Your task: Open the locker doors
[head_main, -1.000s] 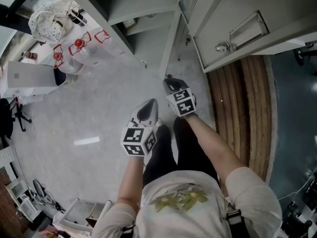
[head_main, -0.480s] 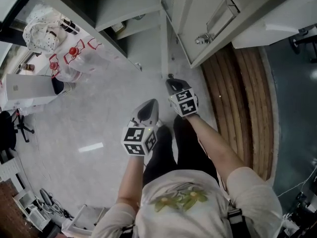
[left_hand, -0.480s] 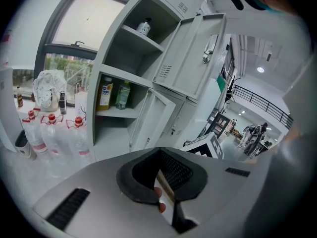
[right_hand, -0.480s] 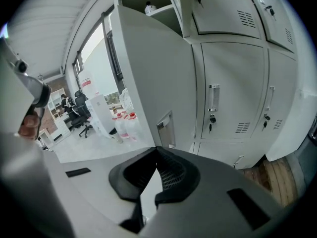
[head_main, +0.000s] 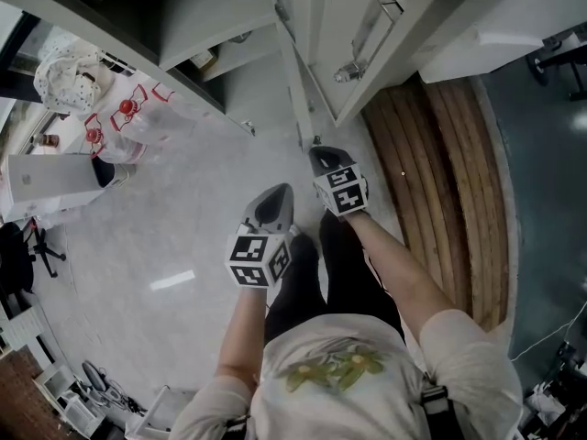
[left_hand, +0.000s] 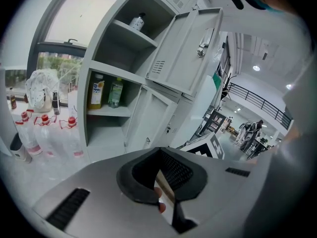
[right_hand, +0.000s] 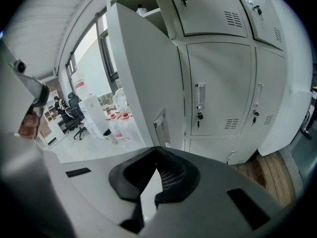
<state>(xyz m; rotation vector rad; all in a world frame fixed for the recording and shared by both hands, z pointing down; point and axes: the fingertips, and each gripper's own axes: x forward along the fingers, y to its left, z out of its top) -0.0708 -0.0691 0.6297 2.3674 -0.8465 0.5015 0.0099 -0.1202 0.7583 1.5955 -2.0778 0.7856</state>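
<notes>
Head view looks steeply down on both arms, held out toward the lockers (head_main: 229, 7) at 12 o'clock. The left gripper (head_main: 275, 195) and the right gripper (head_main: 321, 157) hang over the pale floor (head_main: 165, 218), well apart from any door. Each has its jaws drawn together on nothing. A handled door (head_main: 367, 26) juts out open at 1 o'clock, wooden boards (head_main: 431, 191) lie at 3 o'clock, and water bottles (head_main: 128, 122) stand at 10 o'clock. Left gripper view shows the black pads (left_hand: 173, 170) meeting at their tips, with only a thin slit behind them, and they grip nothing. Two compartments stand open at 11 o'clock, with the upper door (left_hand: 190, 48) and the lower door (left_hand: 148, 118) both swung out toward 1 o'clock. Two drink bottles (left_hand: 106, 93) sit on the middle shelf (left_hand: 106, 111), and a small bottle (left_hand: 137, 22) stands on the shelf above. Right gripper view shows that gripper's jaws likewise closed and empty. An open door (right_hand: 143, 73) with a recessed handle fills 11 o'clock. Closed doors (right_hand: 218, 88) with handles and locks stand at 1 o'clock, neither gripper touching them.
</notes>
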